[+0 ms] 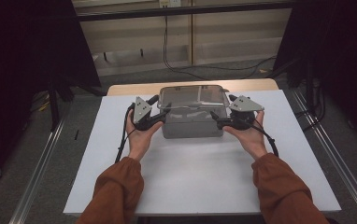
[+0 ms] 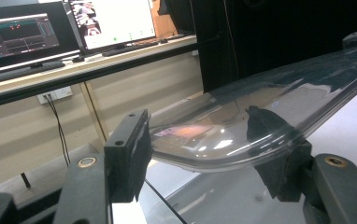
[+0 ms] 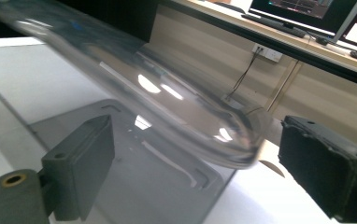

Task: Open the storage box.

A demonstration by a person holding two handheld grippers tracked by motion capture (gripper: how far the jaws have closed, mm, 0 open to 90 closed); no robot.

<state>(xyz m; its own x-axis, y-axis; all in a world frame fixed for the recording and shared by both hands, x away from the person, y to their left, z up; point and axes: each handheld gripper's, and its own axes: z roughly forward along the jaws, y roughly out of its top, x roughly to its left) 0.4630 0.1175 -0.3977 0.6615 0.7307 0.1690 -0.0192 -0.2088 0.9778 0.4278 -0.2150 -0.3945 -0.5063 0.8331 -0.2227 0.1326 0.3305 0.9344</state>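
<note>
Centre of frame: grey box (image 1: 193, 122) on white table (image 1: 204, 182), clear lid (image 1: 193, 97) atop, tilted, not seated flat. Left gripper (image 1: 163, 113) at lid's left edge, clenched on lid corner, pads (image 2: 130, 149) pressing clear plastic per left gripper view. Right gripper (image 1: 215, 118) at lid's right side, released; lid corner between jaws w/ gaps both sides. Judged approx. midway: 1 side gripped, other grip left, then lid move.

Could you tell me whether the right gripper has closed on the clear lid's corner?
No, the right gripper stands open around the clear lid, a gap at each pad.
</note>
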